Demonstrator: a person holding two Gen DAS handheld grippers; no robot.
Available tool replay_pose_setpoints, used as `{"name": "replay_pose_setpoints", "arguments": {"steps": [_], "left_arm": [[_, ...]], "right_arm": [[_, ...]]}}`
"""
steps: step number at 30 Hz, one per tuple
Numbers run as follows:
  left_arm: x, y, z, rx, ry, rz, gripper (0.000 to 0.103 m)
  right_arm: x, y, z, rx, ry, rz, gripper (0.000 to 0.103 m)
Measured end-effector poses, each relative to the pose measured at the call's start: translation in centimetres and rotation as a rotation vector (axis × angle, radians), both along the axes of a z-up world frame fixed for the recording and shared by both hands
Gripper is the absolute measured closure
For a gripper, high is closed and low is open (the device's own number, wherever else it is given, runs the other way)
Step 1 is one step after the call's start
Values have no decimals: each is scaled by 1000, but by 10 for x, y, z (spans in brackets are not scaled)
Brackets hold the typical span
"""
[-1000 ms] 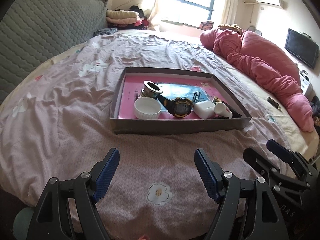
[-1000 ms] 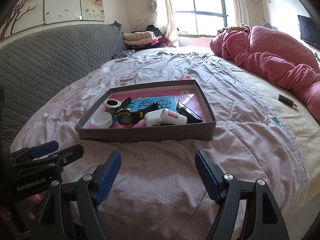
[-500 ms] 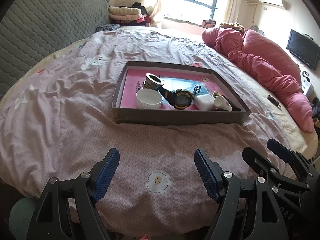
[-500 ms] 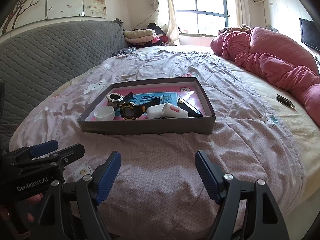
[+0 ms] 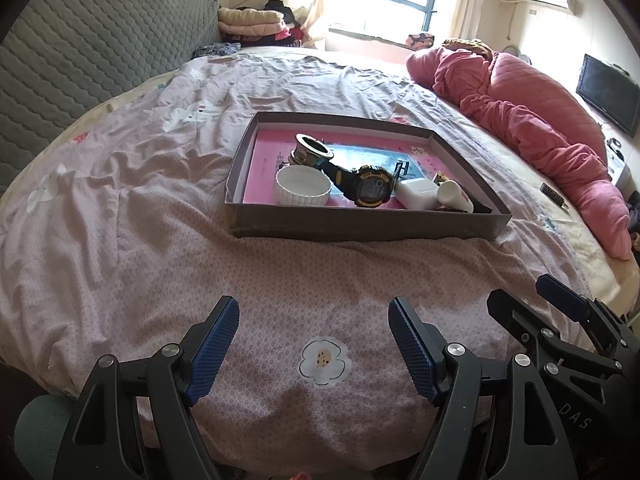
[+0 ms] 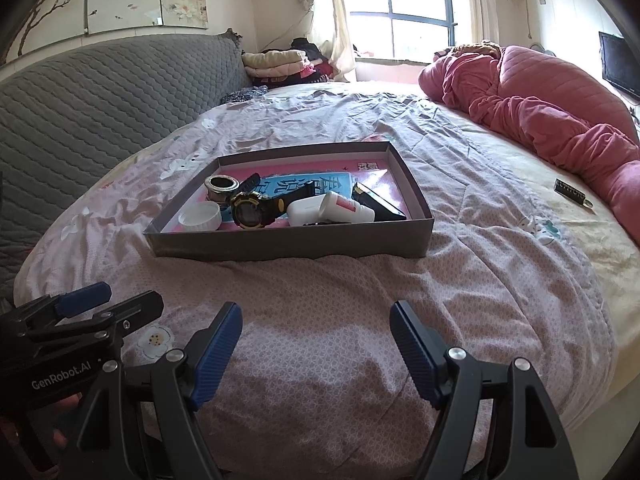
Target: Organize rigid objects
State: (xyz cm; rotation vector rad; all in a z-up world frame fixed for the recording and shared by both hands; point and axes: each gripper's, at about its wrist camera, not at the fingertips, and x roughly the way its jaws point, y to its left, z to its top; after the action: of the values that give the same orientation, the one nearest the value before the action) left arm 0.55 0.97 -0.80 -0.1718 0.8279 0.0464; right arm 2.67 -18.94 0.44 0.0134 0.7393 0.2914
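Observation:
A shallow grey box (image 5: pixel 360 226) (image 6: pixel 288 246) with a pink floor sits on the bed. In it lie a white ribbed dish (image 5: pixel 303 186) (image 6: pixel 200 216), a metal ring cup (image 5: pixel 310 151) (image 6: pixel 221 185), a black and yellow watch (image 5: pixel 370 190) (image 6: pixel 250 210), a white case (image 5: pixel 416 193), a white bottle (image 5: pixel 454 196) (image 6: pixel 340 208) and a black flat object (image 6: pixel 378 204). My left gripper (image 5: pixel 314 332) is open and empty over the bedspread, short of the box. My right gripper (image 6: pixel 316 336) is open and empty, also short of the box.
A pink quilt (image 5: pixel 532 120) (image 6: pixel 540 104) is heaped along the right. A small dark object (image 5: pixel 554 194) (image 6: pixel 572 192) lies on the sheet near it. A grey padded headboard (image 6: pixel 92 100) lies left. Folded clothes (image 6: pixel 280 64) are stacked by the window.
Both grippers have drawn back a little from the box and their views have tilted slightly. Both stay open and empty. The things in the box have not moved.

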Motion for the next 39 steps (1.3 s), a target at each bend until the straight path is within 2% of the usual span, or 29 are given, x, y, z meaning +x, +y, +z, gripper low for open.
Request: {"name": "replay_pose_setpoints", "arguments": {"steps": [39], "left_arm": [[4,1,-9,23,14,25,25]], "right_arm": [[8,-3,-5,13,9,-9,27]]}}
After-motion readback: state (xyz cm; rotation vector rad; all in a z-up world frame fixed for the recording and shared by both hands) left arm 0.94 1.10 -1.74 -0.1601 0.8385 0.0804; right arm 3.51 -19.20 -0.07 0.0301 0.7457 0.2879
